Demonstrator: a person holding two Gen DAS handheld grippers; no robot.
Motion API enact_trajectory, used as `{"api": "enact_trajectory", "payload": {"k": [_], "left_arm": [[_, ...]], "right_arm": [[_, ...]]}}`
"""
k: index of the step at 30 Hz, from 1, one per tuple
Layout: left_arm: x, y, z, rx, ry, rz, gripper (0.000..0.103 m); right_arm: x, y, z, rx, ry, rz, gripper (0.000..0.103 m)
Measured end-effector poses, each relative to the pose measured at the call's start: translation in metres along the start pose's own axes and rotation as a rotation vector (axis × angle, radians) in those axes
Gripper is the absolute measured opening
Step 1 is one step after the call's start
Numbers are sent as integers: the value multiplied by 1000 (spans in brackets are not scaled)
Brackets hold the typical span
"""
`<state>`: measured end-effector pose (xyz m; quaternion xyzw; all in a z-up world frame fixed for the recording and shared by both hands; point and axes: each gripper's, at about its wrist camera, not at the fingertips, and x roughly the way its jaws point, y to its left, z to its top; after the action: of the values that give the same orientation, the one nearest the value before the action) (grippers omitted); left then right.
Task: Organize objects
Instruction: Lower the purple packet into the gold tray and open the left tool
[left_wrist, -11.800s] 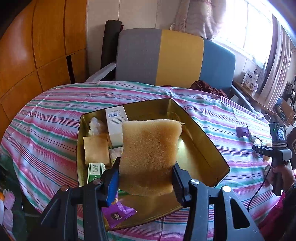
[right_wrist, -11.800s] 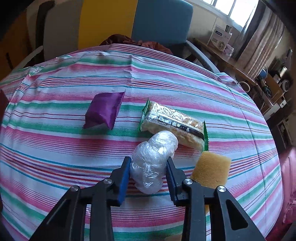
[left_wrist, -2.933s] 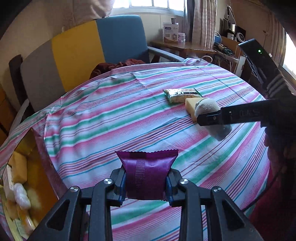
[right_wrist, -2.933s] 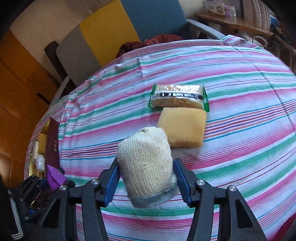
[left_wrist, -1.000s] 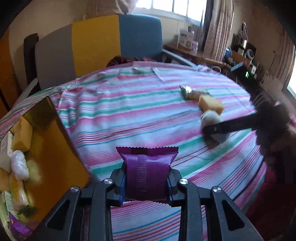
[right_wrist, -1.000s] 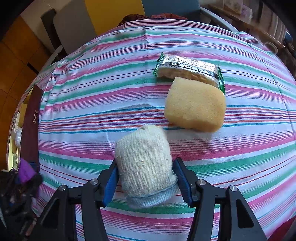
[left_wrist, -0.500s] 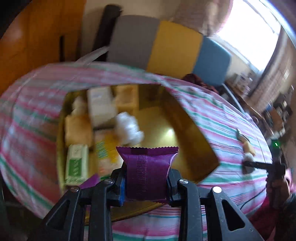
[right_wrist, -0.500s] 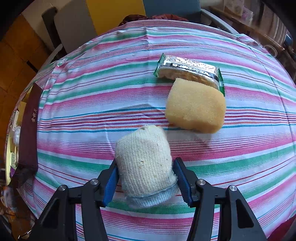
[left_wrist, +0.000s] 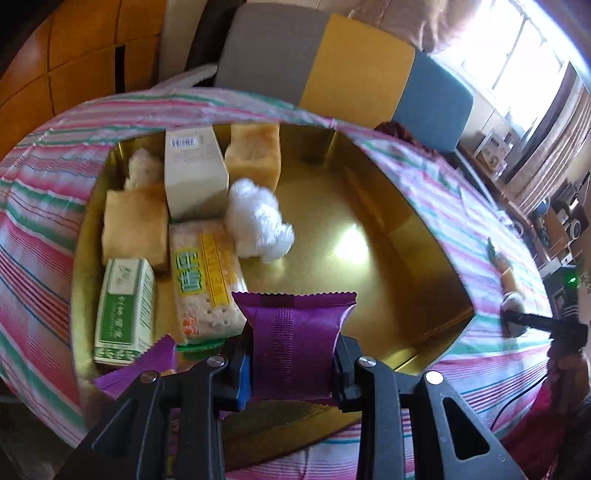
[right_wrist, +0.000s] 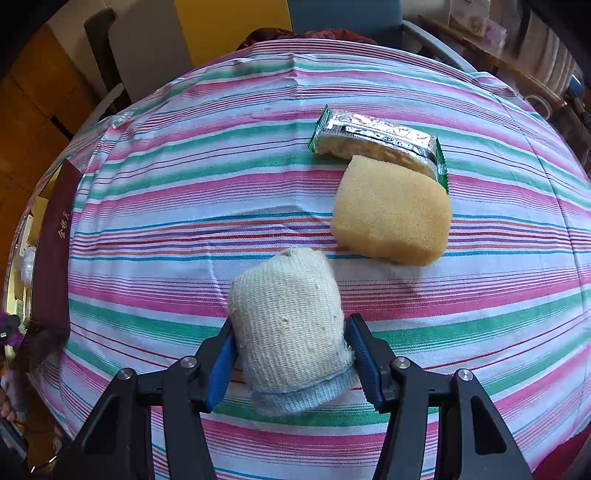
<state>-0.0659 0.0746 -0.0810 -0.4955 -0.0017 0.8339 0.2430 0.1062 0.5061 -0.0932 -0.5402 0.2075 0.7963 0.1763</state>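
My left gripper (left_wrist: 293, 363) is shut on a purple snack packet (left_wrist: 295, 341), held over the near edge of the gold tin box (left_wrist: 417, 218). Inside the tin lie a green carton (left_wrist: 123, 308), a cracker pack (left_wrist: 203, 282), a white box (left_wrist: 192, 173), two tan sponges (left_wrist: 133, 223), and a white plastic wad (left_wrist: 258, 221). Another purple packet (left_wrist: 142, 363) pokes up at the near left corner. My right gripper (right_wrist: 291, 360) is shut on a rolled cream knit cloth (right_wrist: 288, 317) resting on the striped tablecloth (right_wrist: 207, 192). It also appears far right in the left wrist view (left_wrist: 517, 319).
A yellow sponge (right_wrist: 391, 212) and a foil biscuit pack (right_wrist: 376, 142) lie beyond the cloth roll. The tin's dark outer wall (right_wrist: 51, 258) stands at the left table edge. A grey, yellow and blue chair (left_wrist: 343, 74) is behind the table.
My left gripper swung left with the purple packet, from over the bare tablecloth to over the tin, and came closer to its contents. The right gripper and cloth roll stayed put.
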Motion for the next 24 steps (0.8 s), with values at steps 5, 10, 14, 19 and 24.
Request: {"api": "enact_trajectory", "payload": {"k": [5, 10, 14, 19, 24], "left_arm": [[12, -1, -8, 24, 13, 41, 36], [10, -6, -8, 37, 13, 42, 47], [3, 0, -7, 19, 2, 62, 49], [-9, -2, -7, 26, -26, 104, 49], [-20, -7, -6, 53, -60, 145, 49]], "right_arm": [[0, 0, 0, 0, 0, 0, 58], [0, 0, 0, 0, 0, 0, 58], [0, 0, 0, 0, 0, -1, 58], [0, 1, 0, 0, 1, -1, 58], [2, 3, 1, -8, 3, -14, 58]]}}
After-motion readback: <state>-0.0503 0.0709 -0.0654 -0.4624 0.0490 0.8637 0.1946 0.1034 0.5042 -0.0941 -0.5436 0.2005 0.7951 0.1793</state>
